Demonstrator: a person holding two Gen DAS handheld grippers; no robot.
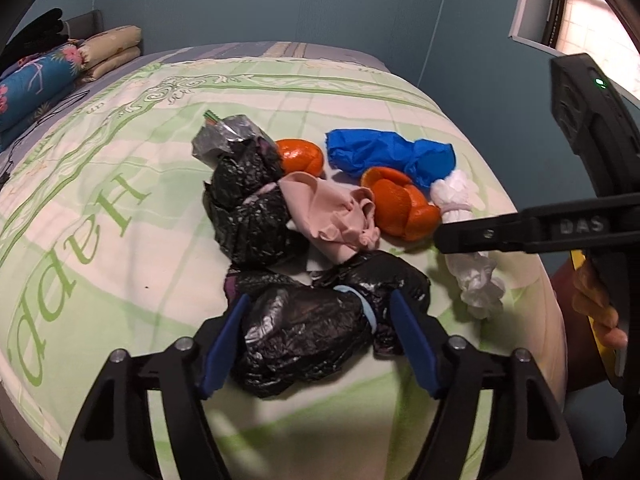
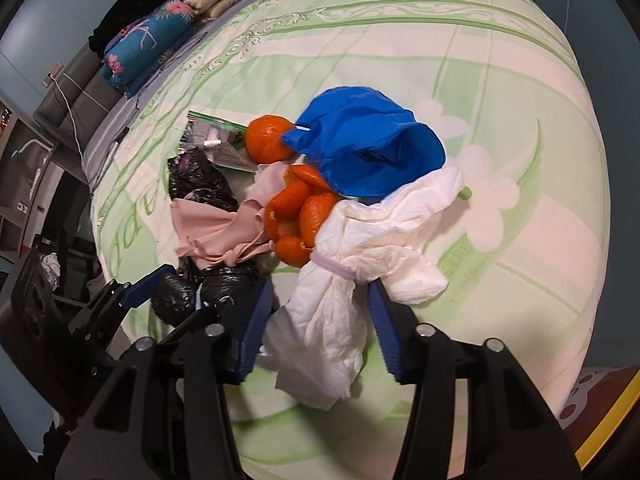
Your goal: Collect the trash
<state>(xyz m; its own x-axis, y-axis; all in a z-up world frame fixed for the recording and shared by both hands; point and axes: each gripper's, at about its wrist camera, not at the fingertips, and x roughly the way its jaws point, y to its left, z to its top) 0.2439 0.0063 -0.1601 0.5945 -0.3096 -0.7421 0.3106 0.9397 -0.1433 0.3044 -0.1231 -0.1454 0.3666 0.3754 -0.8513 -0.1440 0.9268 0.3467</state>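
A heap of trash lies on the green and white bedcover (image 1: 100,208). My left gripper (image 1: 319,298) straddles a crumpled black plastic bag (image 1: 304,332) with a pale blue band, and its blue pads sit at the bag's sides without visibly squeezing it. My right gripper (image 2: 319,285) straddles a white tied bag (image 2: 332,320), with a small gap showing at its left pad. Behind them lie orange peels (image 2: 296,216), a whole orange (image 2: 268,140), a blue bag (image 2: 368,140), a pink cloth (image 1: 332,216), a second black bag (image 1: 248,208) and a silver wrapper (image 1: 228,136).
Folded pillows (image 1: 112,48) and a blue flowered roll (image 1: 36,80) lie at the head of the bed, far left. The right gripper's body (image 1: 592,168) and a person's hand (image 1: 596,300) stand at the bed's right edge. A blue wall rises behind the bed.
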